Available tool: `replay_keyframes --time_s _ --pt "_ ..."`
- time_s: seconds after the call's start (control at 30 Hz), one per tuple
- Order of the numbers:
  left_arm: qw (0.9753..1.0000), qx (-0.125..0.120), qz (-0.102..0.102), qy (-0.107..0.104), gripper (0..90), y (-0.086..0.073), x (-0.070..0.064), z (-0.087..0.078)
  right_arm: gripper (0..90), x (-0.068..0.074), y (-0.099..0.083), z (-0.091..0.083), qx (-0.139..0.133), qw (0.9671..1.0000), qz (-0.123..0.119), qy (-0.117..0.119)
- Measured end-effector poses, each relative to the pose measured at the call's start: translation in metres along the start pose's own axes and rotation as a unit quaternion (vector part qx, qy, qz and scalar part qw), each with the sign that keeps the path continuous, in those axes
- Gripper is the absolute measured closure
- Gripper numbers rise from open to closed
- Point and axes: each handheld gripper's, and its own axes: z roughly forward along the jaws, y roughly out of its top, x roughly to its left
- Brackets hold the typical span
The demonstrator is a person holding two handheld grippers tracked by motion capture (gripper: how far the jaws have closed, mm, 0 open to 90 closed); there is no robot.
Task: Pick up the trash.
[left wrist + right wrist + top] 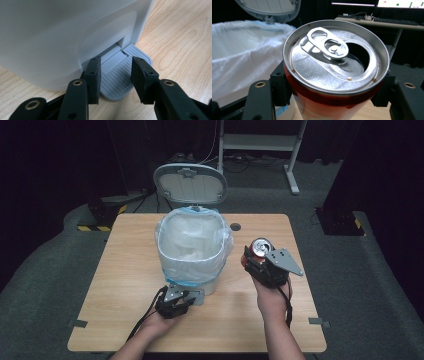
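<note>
Left gripper (187, 301): I am holding it at the table's six o'clock edge, jaws parted a moderate way with nothing between them, hovering over the grey pedal (120, 77) at the foot of the bin.
Pedal: it is lying under my left jaws in the left gripper view, jutting from a slot in the bin's white wall.
Bin (192, 251): it is standing at the centre of the wooden table (125, 270), lined with a white bag, its lid (190, 183) tipping up at twelve o'clock.
Right gripper (260, 262): I am carrying it at three o'clock of the bin, jaws pressing both sides of the can.
Can (332, 72): red, opened, tab flat; I am gripping it upright above the table, just beside the bag's rim.
</note>
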Motion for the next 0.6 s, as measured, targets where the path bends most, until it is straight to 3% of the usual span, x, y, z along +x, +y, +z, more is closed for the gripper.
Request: replay_keyframes --time_s 0.6 --pt "1.0000 0.000 0.000 0.000 59.8 0.000 0.000 0.000 33.4 0.016 0.047 -0.012 -0.057 0.9981 -0.019 0.006"
